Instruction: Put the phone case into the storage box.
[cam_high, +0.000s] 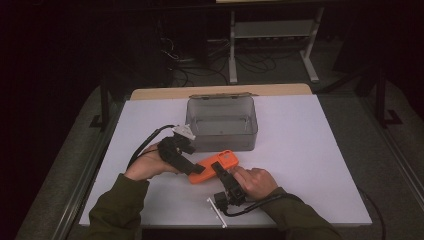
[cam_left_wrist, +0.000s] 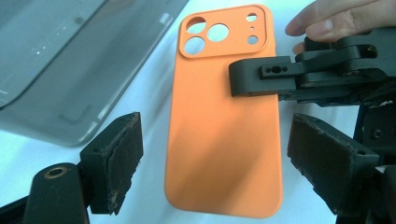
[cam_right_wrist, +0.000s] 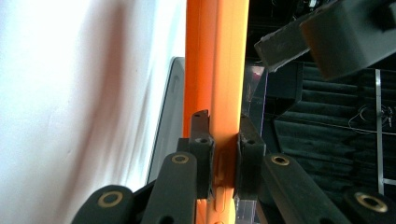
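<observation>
We hold orange phone case (cam_left_wrist: 224, 130) in right gripper (cam_right_wrist: 223, 154), jaws clamped on edge. Left gripper (cam_left_wrist: 215, 154) wide open, empty. Next, probably, we place case into grey box (cam_high: 222, 123), far side.

An orange phone case (cam_left_wrist: 224, 130) looks like soft matt silicone or plastic, smooth, with no shine on its back. Just beside the case, a grey box (cam_high: 222, 125) seems to be see-through smoky plastic with glossy, reflecting walls, standing on a desk (cam_high: 310, 150) covered by a flat, matt white sheet. The left tool (cam_left_wrist: 215, 158) has hard black matt plastic arms, brass-coloured metal rivets, and rough, worn dark pads (cam_left_wrist: 122, 154) that look like foam or rubber.
</observation>
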